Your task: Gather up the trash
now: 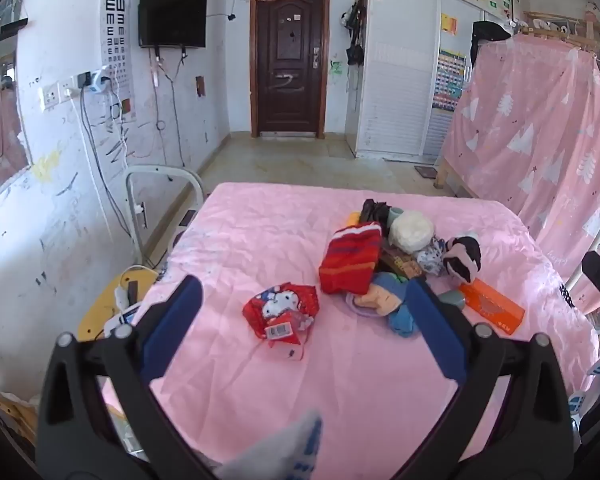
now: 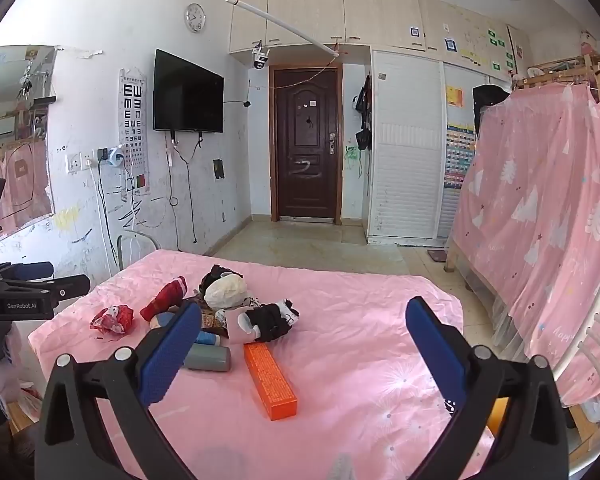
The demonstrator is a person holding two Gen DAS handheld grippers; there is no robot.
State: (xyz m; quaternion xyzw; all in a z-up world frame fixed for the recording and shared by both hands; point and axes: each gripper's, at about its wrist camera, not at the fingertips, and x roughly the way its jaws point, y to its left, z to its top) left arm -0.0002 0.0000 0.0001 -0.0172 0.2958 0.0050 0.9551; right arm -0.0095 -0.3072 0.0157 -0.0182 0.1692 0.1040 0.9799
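A crumpled red snack wrapper (image 1: 282, 314) lies on the pink table cover (image 1: 260, 232), between my left gripper's (image 1: 304, 292) open fingers and a little ahead of them. It also shows in the right wrist view (image 2: 112, 319) at the left. An orange box (image 2: 270, 380) lies ahead of my right gripper (image 2: 304, 316), which is open and empty; the box also shows in the left wrist view (image 1: 492, 306). A grey cylinder (image 2: 208, 358) lies beside the box. A pile of clothes and toys (image 1: 384, 256) sits behind.
The pink cover (image 2: 360, 320) spans the table. A white metal chair frame (image 1: 160, 188) and a yellow object (image 1: 112, 304) stand at the table's left. A pink curtain (image 1: 540, 128) hangs at the right. The left gripper's body (image 2: 24, 300) shows at the right view's left edge.
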